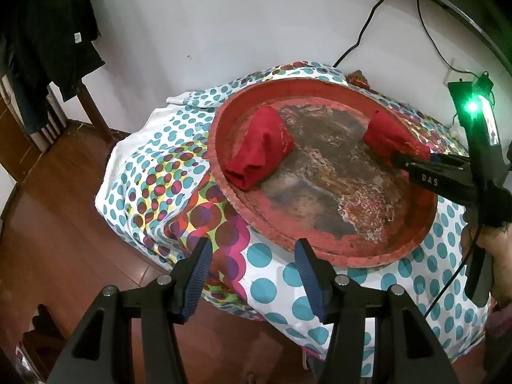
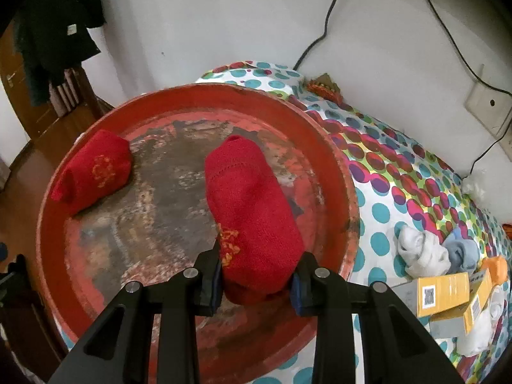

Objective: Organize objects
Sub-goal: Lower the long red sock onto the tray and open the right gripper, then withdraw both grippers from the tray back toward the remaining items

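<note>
So my right gripper [image 2: 257,283] is clamped on one rolled red sock bundle [image 2: 252,211], which sits on the worn middle of the big red tray [image 1: 243,220] – a bit toward its right rim. The other red sock bundle [image 1: 257,147] lies inside the tray's left rim, well apart from the first. My left gripper [image 1: 252,275] hangs just off the tray's near edge, fingers spread wide, nothing in them. Past the tray's right side on the dotted cloth [image 2: 380,211]: pale socks [image 2: 419,249] and yellow boxes [image 2: 444,291].
</note>
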